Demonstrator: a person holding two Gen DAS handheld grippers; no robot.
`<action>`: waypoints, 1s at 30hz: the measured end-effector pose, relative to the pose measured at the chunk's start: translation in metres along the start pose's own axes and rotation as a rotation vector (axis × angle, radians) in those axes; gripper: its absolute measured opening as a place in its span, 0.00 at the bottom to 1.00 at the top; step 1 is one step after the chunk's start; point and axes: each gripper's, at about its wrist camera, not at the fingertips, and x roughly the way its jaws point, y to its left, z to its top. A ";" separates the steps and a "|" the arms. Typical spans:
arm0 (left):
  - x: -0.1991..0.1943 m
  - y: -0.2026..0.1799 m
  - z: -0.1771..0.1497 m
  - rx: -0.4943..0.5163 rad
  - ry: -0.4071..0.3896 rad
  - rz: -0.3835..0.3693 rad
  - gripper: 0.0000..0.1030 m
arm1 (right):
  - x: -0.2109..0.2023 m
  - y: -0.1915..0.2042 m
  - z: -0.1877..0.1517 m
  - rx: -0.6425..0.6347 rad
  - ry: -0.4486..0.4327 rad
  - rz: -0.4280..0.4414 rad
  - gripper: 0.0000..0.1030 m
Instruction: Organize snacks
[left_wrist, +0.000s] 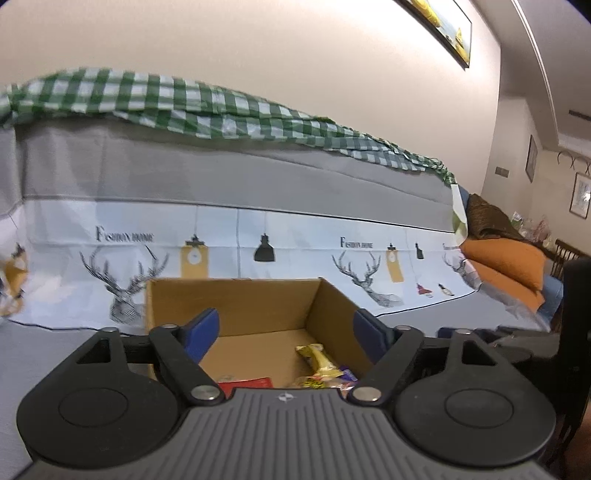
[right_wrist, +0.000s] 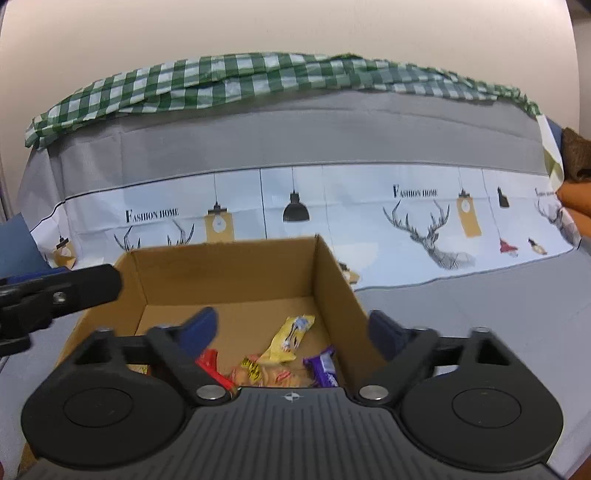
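Observation:
An open cardboard box (left_wrist: 236, 299) (right_wrist: 229, 273) sits on the grey cloth and holds several snacks. A yellow wrapper (right_wrist: 290, 338) (left_wrist: 318, 360) lies in its middle, a purple bar (right_wrist: 323, 367) to its right, a red packet (right_wrist: 211, 365) (left_wrist: 245, 384) to its left, and an orange-yellow packet (right_wrist: 258, 371) nearest me. My left gripper (left_wrist: 286, 328) is open and empty above the box's near edge. My right gripper (right_wrist: 291, 328) is open and empty over the box; the left gripper's black body (right_wrist: 55, 291) shows at its left.
A grey cover with a deer-and-lamp printed band (right_wrist: 332, 206) rises behind the box, topped by a green checked cloth (right_wrist: 258, 77). Orange cushions (left_wrist: 506, 266) lie at the right. A framed picture (left_wrist: 443, 26) hangs on the wall.

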 end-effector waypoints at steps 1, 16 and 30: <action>-0.005 0.000 -0.002 0.014 -0.004 0.000 0.83 | -0.003 0.000 -0.001 -0.001 -0.005 -0.005 0.93; -0.096 -0.033 -0.040 0.002 0.044 0.062 0.94 | -0.065 -0.024 -0.033 0.104 -0.035 0.015 0.99; -0.079 -0.021 -0.059 -0.094 0.257 0.196 1.00 | -0.099 0.003 -0.059 -0.009 -0.023 0.058 0.99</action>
